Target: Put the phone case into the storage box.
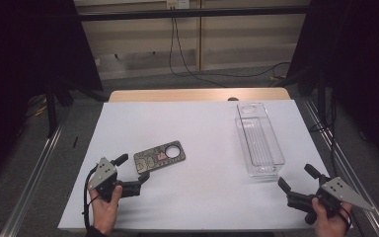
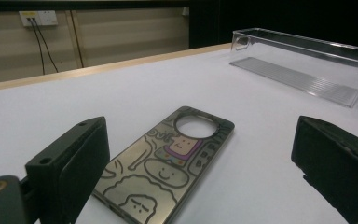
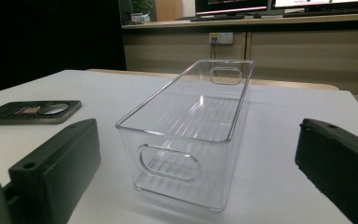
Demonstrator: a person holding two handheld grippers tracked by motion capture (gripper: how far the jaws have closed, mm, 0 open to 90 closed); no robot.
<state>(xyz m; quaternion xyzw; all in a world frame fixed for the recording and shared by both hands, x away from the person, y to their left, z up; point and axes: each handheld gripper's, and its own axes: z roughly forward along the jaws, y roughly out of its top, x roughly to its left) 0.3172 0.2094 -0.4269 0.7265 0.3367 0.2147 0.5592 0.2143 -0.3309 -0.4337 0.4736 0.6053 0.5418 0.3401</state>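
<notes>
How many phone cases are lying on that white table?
1: a flat, dark cartoon-printed phone case with a round camera hole, lying just ahead of the left hand-held gripper, well left of the empty clear plastic bin.

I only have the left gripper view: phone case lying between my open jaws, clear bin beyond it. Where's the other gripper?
Observer: The right gripper sits at the table's near right corner, just short of the clear bin, as the high view shows.
Operator: Is it open?
Observer: Yes, in the right gripper view its jaws stand wide apart, on either side of the bin's near end.
Operator: Anything in the bin?
Observer: No, the right gripper view looks through it to a bare ribbed floor.
Operator: Is my gripper touching the phone case?
Observer: From above, the left gripper straddles the near end of the phone case; contact I cannot tell.
</notes>
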